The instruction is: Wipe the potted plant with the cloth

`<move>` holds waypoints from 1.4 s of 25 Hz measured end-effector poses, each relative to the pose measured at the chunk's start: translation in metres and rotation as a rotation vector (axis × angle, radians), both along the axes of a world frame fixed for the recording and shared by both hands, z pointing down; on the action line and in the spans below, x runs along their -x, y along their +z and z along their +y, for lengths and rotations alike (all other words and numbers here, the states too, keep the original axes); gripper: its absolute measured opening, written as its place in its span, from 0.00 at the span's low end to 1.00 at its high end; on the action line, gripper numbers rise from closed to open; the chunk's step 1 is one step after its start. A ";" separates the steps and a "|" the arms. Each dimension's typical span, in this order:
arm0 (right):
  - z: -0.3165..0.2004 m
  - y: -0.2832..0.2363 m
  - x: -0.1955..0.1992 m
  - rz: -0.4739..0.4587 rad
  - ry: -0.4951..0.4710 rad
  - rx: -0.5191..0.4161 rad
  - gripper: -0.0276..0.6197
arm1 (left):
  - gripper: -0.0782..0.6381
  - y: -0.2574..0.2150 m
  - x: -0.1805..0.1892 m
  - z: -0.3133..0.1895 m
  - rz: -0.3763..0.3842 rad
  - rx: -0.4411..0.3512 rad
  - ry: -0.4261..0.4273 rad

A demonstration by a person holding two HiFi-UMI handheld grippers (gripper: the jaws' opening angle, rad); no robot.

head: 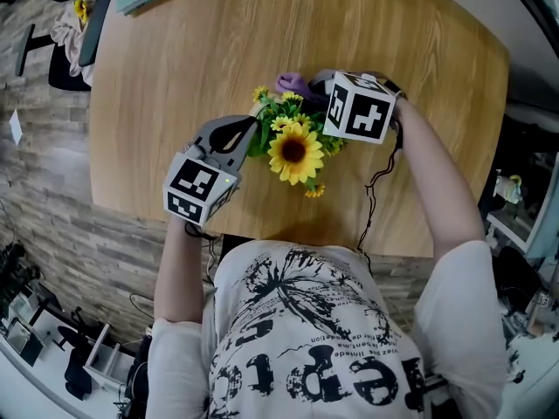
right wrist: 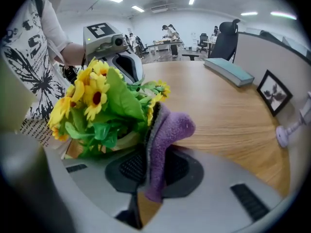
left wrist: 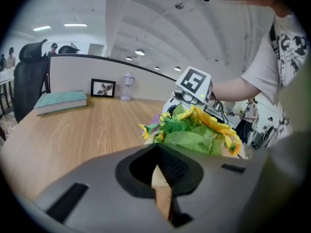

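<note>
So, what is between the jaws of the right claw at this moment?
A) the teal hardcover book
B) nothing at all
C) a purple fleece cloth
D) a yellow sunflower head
C: in the right gripper view the right claw is shut on the purple fleece cloth, which sticks up from between the jaws beside the potted plant of yellow artificial sunflowers.

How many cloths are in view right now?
1. The purple cloth is clamped in the right gripper, beside the plant. None shows elsewhere on the table; the plant could hide another.
</note>
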State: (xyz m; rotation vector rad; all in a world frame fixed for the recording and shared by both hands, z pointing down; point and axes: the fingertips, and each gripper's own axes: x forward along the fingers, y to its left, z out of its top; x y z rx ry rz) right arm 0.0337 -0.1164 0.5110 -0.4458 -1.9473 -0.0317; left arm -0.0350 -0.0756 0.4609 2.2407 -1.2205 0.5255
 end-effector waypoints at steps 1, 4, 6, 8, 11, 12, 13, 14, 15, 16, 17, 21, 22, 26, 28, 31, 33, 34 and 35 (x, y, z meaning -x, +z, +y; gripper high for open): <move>0.001 0.000 -0.002 -0.004 0.007 0.007 0.15 | 0.11 0.000 -0.001 0.000 0.002 0.000 -0.003; 0.006 0.000 -0.010 -0.015 0.048 0.038 0.15 | 0.11 -0.001 -0.002 -0.001 0.011 -0.001 -0.013; 0.008 0.001 -0.015 -0.018 0.068 0.053 0.15 | 0.11 -0.001 -0.002 -0.001 0.009 -0.003 -0.016; 0.011 0.001 -0.021 -0.017 0.084 0.066 0.15 | 0.11 -0.001 -0.002 -0.001 0.013 -0.004 -0.023; 0.014 0.002 -0.028 -0.014 0.100 0.082 0.15 | 0.11 0.000 -0.001 -0.001 0.018 -0.005 -0.037; 0.016 0.003 -0.030 -0.013 0.102 0.085 0.15 | 0.11 0.000 -0.001 -0.001 0.017 -0.007 -0.043; 0.018 0.003 -0.033 -0.010 0.103 0.088 0.15 | 0.11 0.001 0.000 -0.002 0.018 -0.008 -0.050; 0.020 0.004 -0.036 -0.007 0.104 0.092 0.15 | 0.11 0.001 0.000 -0.002 0.020 -0.009 -0.057; 0.023 0.005 -0.039 -0.002 0.104 0.096 0.15 | 0.11 0.002 0.000 -0.001 0.021 -0.011 -0.065; 0.026 0.005 -0.043 0.004 0.103 0.100 0.15 | 0.11 0.002 0.000 -0.001 0.021 -0.013 -0.072; 0.029 0.005 -0.046 0.008 0.100 0.104 0.15 | 0.11 0.002 -0.001 -0.001 0.020 -0.015 -0.078; 0.040 0.004 -0.059 0.017 0.099 0.123 0.15 | 0.11 0.001 -0.003 0.000 0.012 -0.023 -0.093; 0.042 0.004 -0.061 0.018 0.099 0.126 0.15 | 0.11 0.002 -0.003 0.000 0.003 -0.027 -0.095; 0.048 0.011 -0.069 0.024 0.100 0.142 0.15 | 0.11 0.007 0.000 -0.002 -0.013 -0.037 -0.115; 0.053 0.009 -0.075 0.031 0.102 0.147 0.15 | 0.11 0.006 0.000 -0.001 -0.006 -0.040 -0.129; 0.052 0.002 -0.082 0.026 0.121 0.107 0.15 | 0.11 0.001 0.000 0.001 -0.051 -0.053 -0.138; 0.042 0.000 -0.085 0.021 0.149 0.053 0.15 | 0.11 0.001 -0.001 0.001 -0.087 -0.056 -0.139; 0.036 0.000 -0.086 0.020 0.167 0.024 0.15 | 0.11 0.002 -0.002 0.001 -0.090 -0.054 -0.141; 0.029 0.000 -0.086 0.017 0.186 -0.004 0.15 | 0.11 0.003 -0.002 0.002 -0.080 -0.049 -0.145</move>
